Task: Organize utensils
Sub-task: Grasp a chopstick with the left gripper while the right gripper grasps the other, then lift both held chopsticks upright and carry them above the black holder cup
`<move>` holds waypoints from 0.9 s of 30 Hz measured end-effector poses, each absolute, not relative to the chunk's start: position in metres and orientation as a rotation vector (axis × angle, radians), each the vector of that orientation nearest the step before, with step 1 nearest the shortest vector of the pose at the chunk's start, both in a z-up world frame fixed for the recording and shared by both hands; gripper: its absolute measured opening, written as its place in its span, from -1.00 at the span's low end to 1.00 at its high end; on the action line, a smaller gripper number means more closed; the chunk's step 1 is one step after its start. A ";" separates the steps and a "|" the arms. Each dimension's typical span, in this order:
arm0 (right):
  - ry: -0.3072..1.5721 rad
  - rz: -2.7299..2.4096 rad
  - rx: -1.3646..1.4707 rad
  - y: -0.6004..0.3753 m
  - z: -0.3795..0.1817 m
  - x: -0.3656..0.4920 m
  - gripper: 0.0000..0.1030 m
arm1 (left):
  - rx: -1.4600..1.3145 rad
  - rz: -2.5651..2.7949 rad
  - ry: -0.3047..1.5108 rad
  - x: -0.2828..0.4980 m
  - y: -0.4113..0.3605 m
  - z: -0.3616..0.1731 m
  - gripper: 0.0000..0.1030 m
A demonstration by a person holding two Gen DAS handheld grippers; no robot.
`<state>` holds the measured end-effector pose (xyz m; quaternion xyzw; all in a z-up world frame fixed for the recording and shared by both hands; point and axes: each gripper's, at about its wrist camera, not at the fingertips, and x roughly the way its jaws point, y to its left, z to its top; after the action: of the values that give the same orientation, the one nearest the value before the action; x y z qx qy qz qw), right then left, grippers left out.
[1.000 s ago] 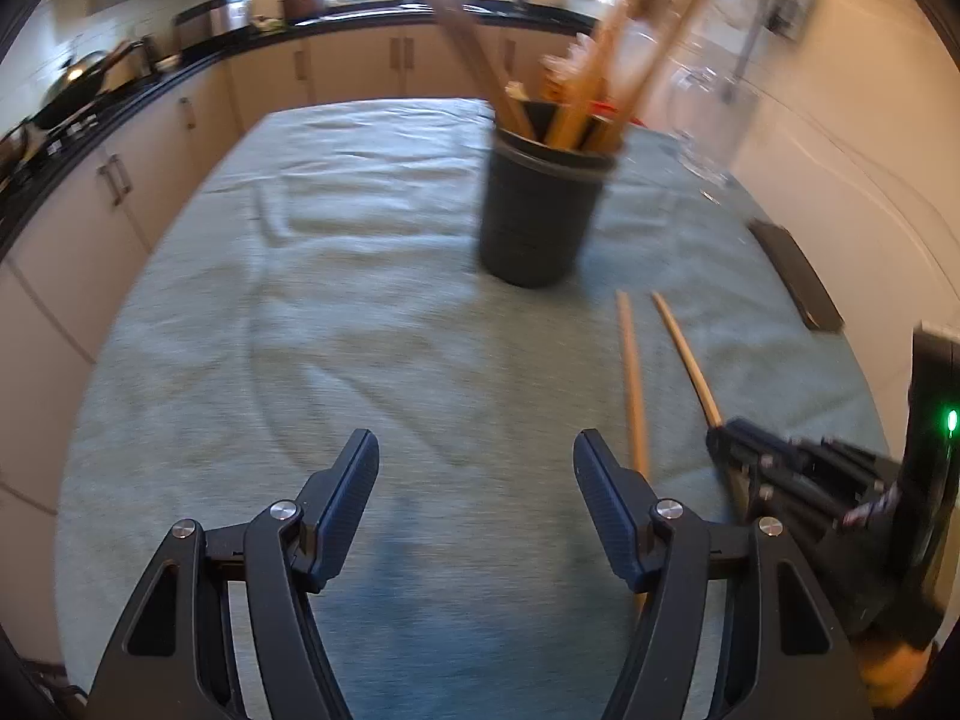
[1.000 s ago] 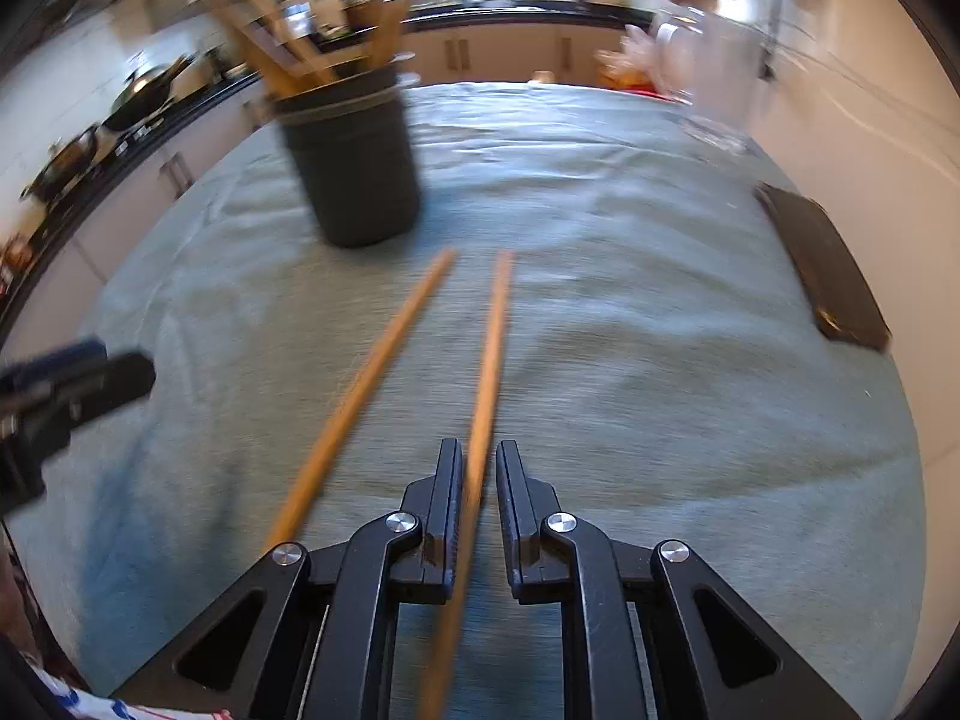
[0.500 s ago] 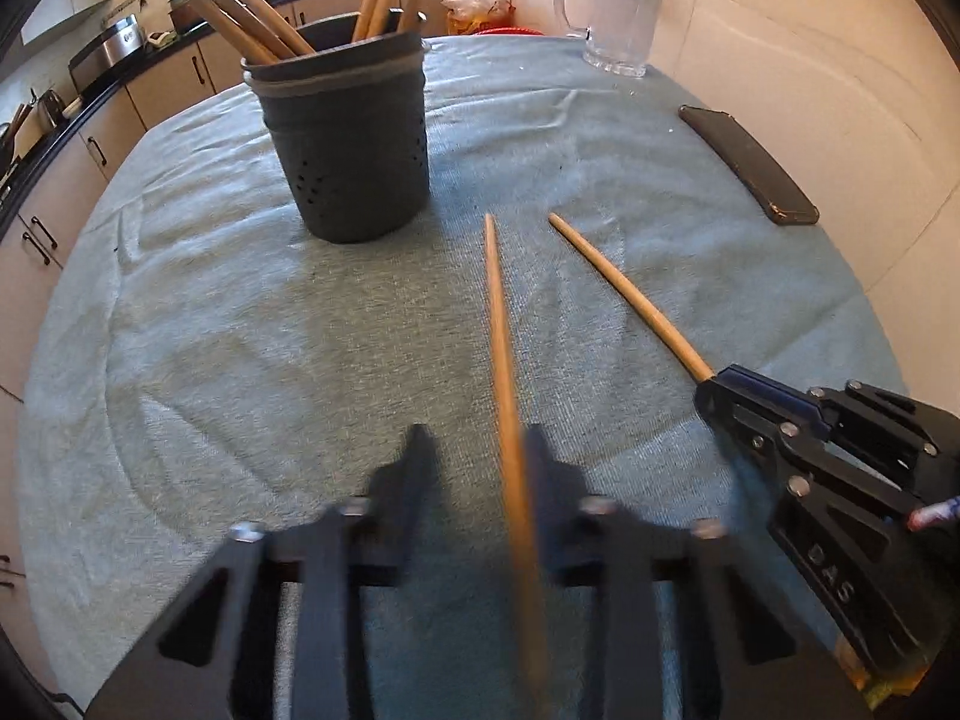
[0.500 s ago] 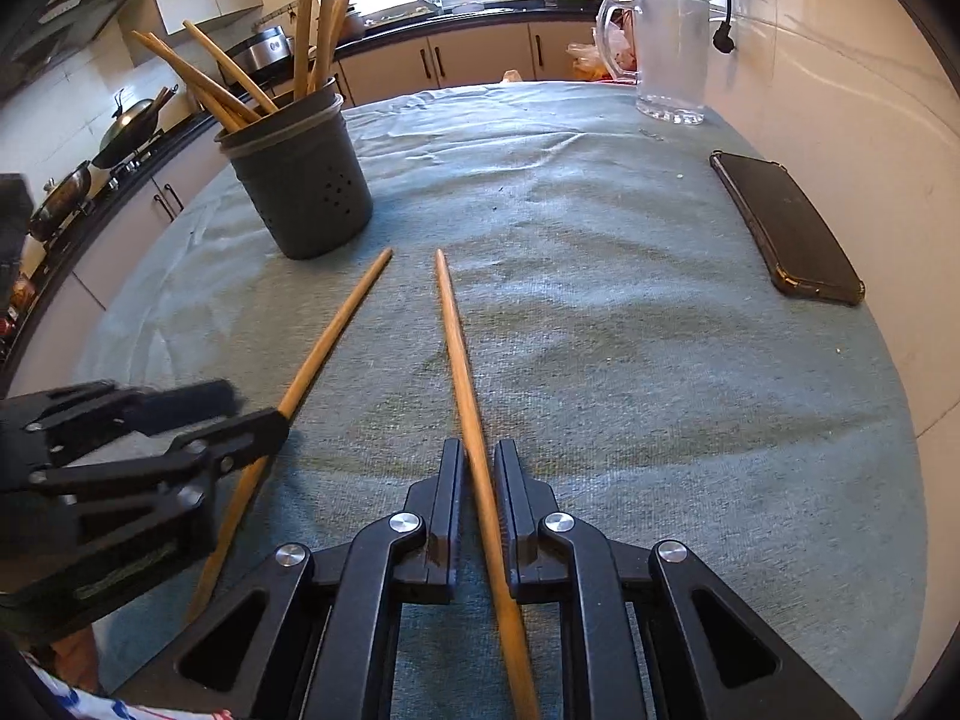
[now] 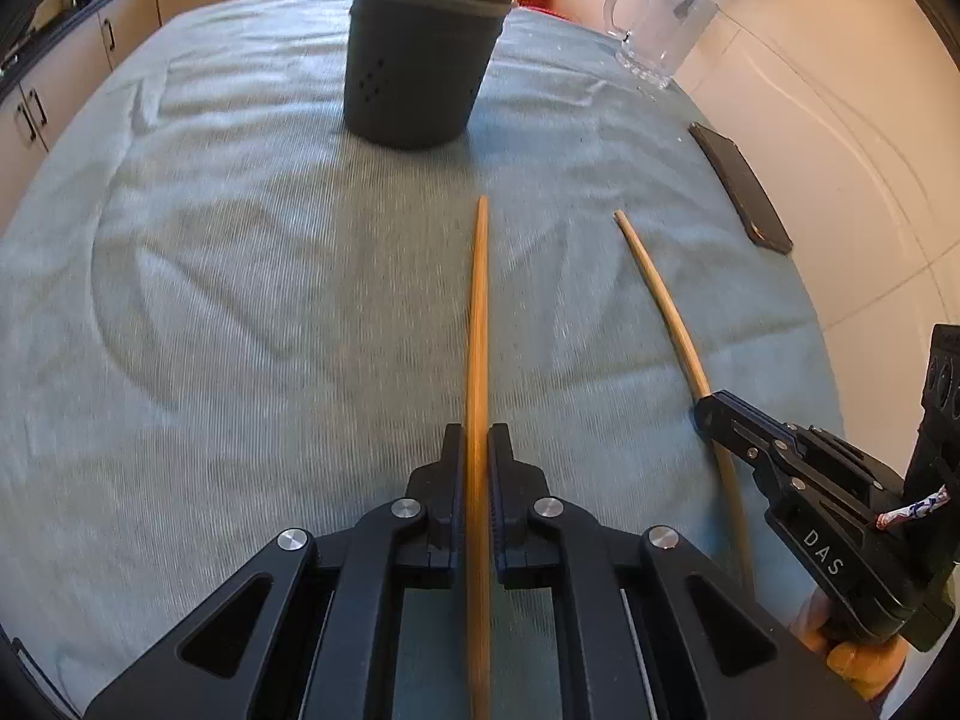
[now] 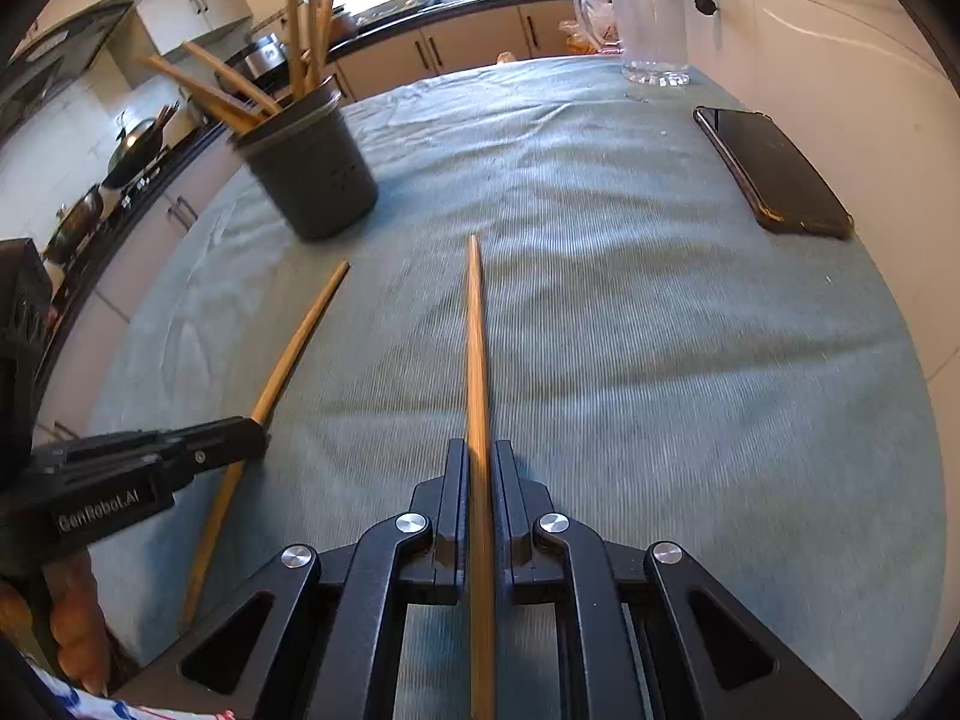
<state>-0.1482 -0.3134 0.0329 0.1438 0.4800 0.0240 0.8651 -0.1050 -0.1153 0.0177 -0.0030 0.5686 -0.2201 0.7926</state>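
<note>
Grippers each pinch one long wooden chopstick: left gripper (image 5: 477, 450) just closed on its stick (image 5: 478, 324), right gripper (image 6: 480, 462) clamps another (image 6: 477, 348), tips toward the dark round holder (image 5: 420, 60) at eleven o'clock, probably to drop in.

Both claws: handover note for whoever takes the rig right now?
Left claw: shut on the left chopstick, having just closed on it; the tip points at the holder.
Right claw: shut on the right chopstick.
Both sticks reach out low over the green cloth; whether they are lifted clear, the views do not settle.
The dark utensil holder stands ahead, already holding several wooden sticks.
Done: both loose chopsticks gripped.
Left: lift each and drop it into the holder. Likely steer clear of the phone and glass mug.
</note>
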 end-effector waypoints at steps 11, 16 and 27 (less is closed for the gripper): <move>1.037 0.049 0.221 -0.308 0.034 -0.137 -0.34 | 0.037 -0.510 1.205 -0.097 -0.129 0.029 -0.82; 1.043 0.050 0.179 -0.307 0.033 -0.115 -0.49 | 0.080 -0.494 1.214 -0.078 -0.141 0.021 -0.82; 1.008 0.020 0.058 -0.301 0.029 -0.089 -0.69 | 0.059 -0.477 1.182 -0.065 -0.144 0.016 -0.82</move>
<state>-0.0886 -0.3006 0.0295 0.0277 0.4830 0.0094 0.8751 -0.0648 -0.1438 0.0160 0.0277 0.5516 -0.2225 0.8034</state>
